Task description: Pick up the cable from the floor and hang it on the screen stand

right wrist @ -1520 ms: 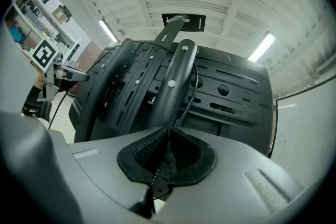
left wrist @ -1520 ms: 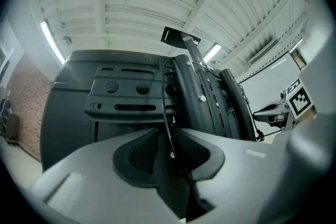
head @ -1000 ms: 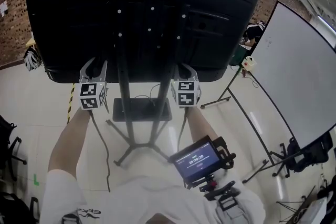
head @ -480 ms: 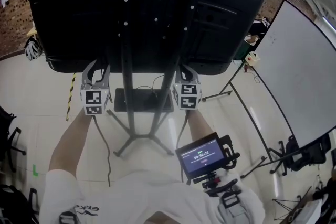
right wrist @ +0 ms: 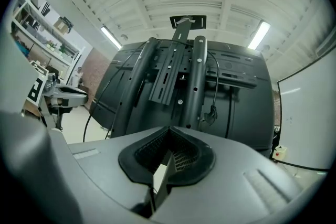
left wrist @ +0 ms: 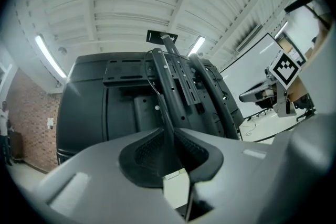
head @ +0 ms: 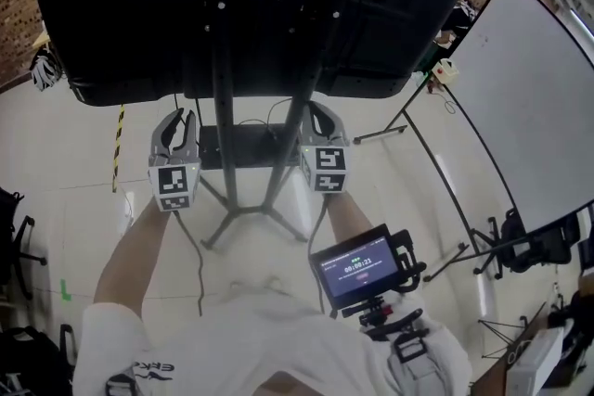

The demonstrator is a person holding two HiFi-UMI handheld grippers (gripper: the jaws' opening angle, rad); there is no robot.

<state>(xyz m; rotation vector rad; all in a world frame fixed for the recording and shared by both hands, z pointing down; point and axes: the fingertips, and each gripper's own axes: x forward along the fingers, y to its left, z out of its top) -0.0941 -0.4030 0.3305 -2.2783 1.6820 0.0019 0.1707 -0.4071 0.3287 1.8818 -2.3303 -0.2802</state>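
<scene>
Presently, three entries.

Head view. Screen, its back towards us, on its stand. The left gripper and right gripper sit just under the screen's lower edge, one on either side of the stand's poles, above the floor. We judge that flanking the poles this way gives both hands reach to the back of the stand.

Left gripper view. Cable: thin and dark, running from the stand's top edge down into the fingers, which have just been closing and now pinch it. This stretch, at least, is off the floor and draped high. We take the low grip as a way to draw it snug over the top.

Right gripper view. Fingers together, nothing between them; held in reserve, we suppose. A plug dangles against the right pole, close to the screen's back. Whether it ends the same cable we cannot tell.
</scene>
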